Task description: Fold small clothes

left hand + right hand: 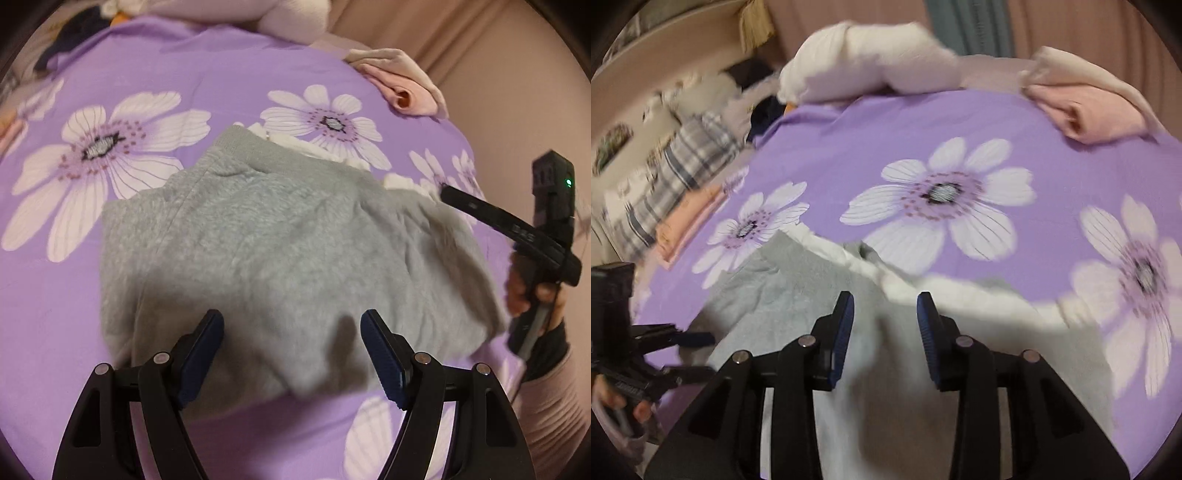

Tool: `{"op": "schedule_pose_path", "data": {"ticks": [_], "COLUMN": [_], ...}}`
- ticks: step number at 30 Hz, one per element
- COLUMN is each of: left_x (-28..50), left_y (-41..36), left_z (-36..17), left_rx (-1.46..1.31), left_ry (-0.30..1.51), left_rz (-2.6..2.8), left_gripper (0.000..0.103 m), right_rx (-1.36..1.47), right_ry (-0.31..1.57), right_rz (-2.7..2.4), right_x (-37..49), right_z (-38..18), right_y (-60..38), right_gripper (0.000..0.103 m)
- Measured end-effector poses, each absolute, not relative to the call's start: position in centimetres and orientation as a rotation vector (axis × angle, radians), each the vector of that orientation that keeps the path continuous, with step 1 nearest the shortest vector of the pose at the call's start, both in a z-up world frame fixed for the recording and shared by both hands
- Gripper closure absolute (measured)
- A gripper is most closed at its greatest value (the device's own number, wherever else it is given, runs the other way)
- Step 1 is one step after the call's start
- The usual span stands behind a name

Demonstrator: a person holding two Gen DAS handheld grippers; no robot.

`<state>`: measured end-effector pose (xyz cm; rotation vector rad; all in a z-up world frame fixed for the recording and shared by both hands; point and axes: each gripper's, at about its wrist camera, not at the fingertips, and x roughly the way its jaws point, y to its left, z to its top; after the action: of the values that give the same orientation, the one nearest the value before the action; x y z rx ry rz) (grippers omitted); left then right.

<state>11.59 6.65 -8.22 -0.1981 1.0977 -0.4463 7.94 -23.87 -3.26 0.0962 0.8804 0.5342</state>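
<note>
At the bottom of the left wrist view the left gripper stands with its jaws wide apart and nothing between them, hanging just above the near edge of the grey garment. That garment lies folded in the middle of the frame on the purple flowered bedsheet, its ribbed band toward the upper left and a white lining peeping out along its far edge. At the right edge of the same frame a hand holds the right gripper, whose tip sits at the garment's right corner. In the right wrist view the right gripper's jaws are partly apart with blurred grey cloth lying below and between the pads; no pad presses it, so it is released. Farther back, a folded pink garment lies in the upper right on the sheet, a plaid cloth on the left, and a white pillow across the top.
</note>
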Motion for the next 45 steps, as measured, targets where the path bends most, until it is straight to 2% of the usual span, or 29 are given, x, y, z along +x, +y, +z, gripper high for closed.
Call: {"op": "schedule_pose_path", "data": {"ticks": [7,9,10,11,13,15,18,20,22,23,27,30,33,41,45], "left_x": [9.5,9.3,9.3,9.3,9.2,9.2,8.3,7.3,6.3,6.0,6.4,7.1,6.7,4.8,4.6], "left_y": [7.5,7.9,7.8,7.7,7.7,8.0,8.6,9.1,9.8,10.2,11.9,12.8,13.1,14.6,14.7], "left_z": [-9.6,-10.2,-10.2,-10.3,-10.3,-10.1,-9.5,-9.1,-8.7,-8.5,-9.6,-11.2,-10.7,-8.9,-8.7], "left_rx": [-0.111,-0.129,-0.124,-0.11,-0.11,-0.134,-0.18,-0.194,-0.216,-0.237,-0.323,-0.38,-0.399,-0.44,-0.582], "left_ry": [1.072,1.094,1.092,1.088,1.092,1.103,1.108,1.089,1.059,1.048,1.071,1.126,1.119,1.092,1.103], "left_rz": [-0.436,-0.431,-0.431,-0.434,-0.434,-0.422,-0.395,-0.381,-0.367,-0.361,-0.313,-0.259,-0.252,-0.265,-0.357], "left_gripper": [0.027,0.027,0.027,0.027,0.027,0.027,0.027,0.027,0.027,0.027,0.027,0.027,0.027,0.027,0.027], "right_rx": [0.019,0.02,0.047,0.079,0.123,0.116,0.122,0.117,0.125,0.135,0.182,0.185,0.206,0.207,0.232], "right_ry": [0.979,1.005,1.003,0.985,0.972,0.962,0.953,0.912,0.868,0.851,0.855,0.925,0.933,0.897,0.855], "right_rz": [0.357,0.27,0.253,0.252,0.227,0.192,0.172,0.211,0.255,0.274,0.338,0.322,0.314,0.294,0.327], "right_x": [2.4,2.1,1.9,1.7,1.5,1.4,0.6,-0.8,-2.5,-3.6,-5.5,-5.5,-5.9,-8.0,-8.2], "right_z": [-7.3,-9.0,-9.7,-9.9,-9.8,-9.7,-8.5,-7.2,-5.9,-5.4,-5.9,-8.2,-9.5,-7.3,-5.9], "right_y": [-29.1,-31.1,-32.3,-33.1,-34.1,-34.4,-34.2,-33.7,-33.4,-33.3,-33.0,-32.9,-33.3,-34.2,-33.4], "right_gripper": [0.068,0.074,0.086,0.093,0.098,0.097,0.09,0.074,0.064,0.063,0.063,0.062,0.063,0.061,0.057]}}
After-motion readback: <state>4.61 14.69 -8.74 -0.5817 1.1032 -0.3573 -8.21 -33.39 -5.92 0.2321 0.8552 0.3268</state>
